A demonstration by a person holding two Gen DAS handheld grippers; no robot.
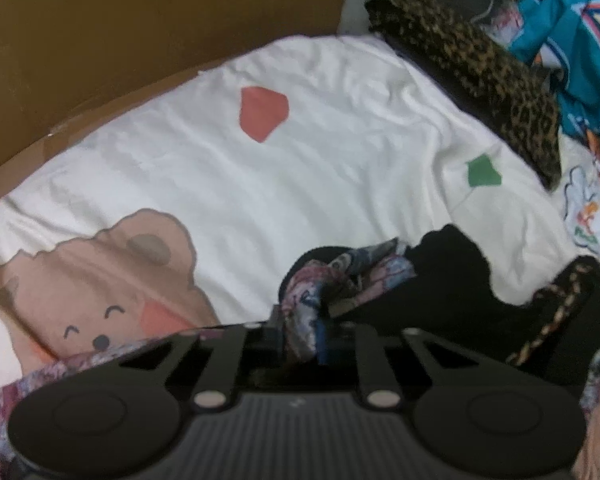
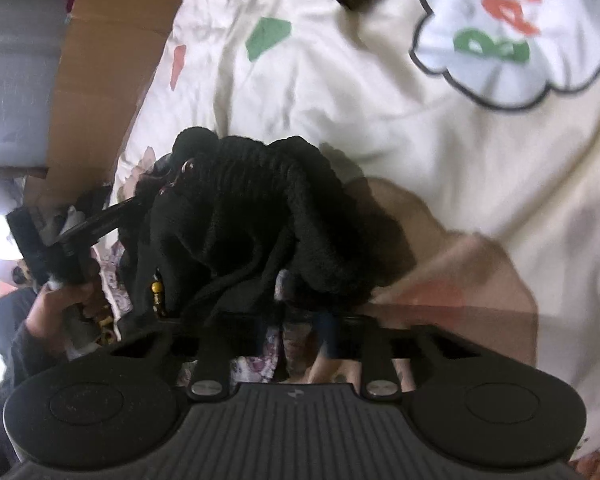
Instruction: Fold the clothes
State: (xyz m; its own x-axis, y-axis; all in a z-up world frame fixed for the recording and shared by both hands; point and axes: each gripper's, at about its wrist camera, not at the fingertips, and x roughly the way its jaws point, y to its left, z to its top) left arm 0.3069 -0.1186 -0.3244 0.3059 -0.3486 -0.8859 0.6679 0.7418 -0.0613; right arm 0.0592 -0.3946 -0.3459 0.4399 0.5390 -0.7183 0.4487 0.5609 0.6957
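Black garment (image 2: 260, 216) looks like a chunky ribbed knit – matt, fuzzy. The patterned cloth (image 1: 320, 288) next to it is thin with a slight silky sheen. White bedsheet (image 1: 300, 160) is soft matt cotton, wrinkled – backboard (image 1: 120, 32) looks like plain brown cardboard.

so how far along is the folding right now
Nothing looks folded yet. In hand: the left gripper pinches patterned cloth and the right gripper is shut on a bunched black knit garment, over the white sheet. Left: the leopard-print piece and teal garment lie crumpled.
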